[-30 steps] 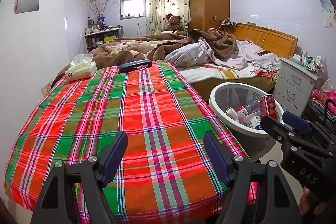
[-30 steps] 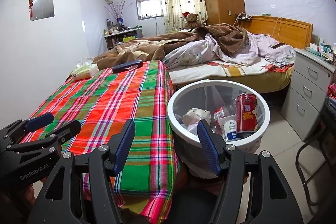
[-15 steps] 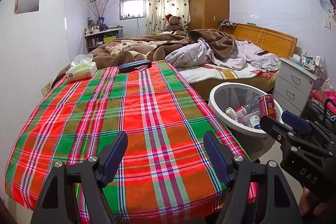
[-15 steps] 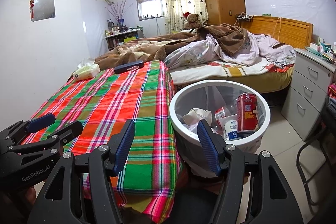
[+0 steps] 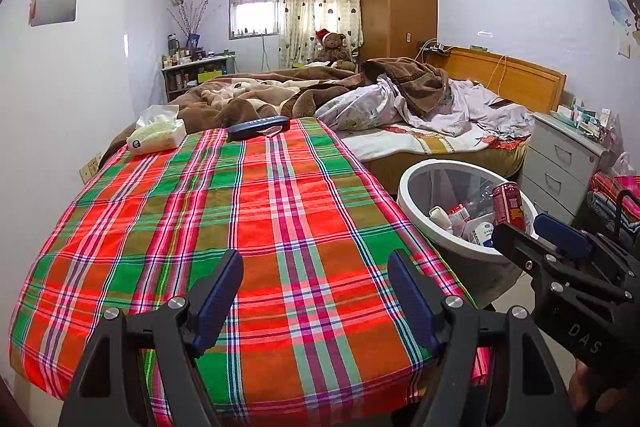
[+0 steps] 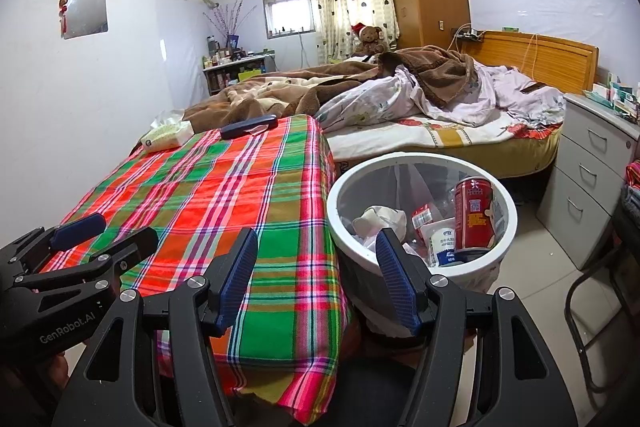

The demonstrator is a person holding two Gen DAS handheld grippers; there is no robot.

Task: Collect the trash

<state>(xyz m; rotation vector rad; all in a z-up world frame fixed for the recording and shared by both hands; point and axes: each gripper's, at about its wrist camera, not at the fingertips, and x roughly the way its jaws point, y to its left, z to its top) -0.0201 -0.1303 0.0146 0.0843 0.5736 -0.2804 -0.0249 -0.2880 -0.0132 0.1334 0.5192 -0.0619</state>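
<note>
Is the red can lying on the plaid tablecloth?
No. The red can stands upright inside the white trash bin, beside the table, among other discarded packaging.

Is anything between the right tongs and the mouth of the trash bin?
Nothing visible. The right tongs stand open and empty just short of the white trash bin, whose mouth is uncovered, with a red can and a crumpled tissue already inside. The plaid-covered table lies to its left.
</note>
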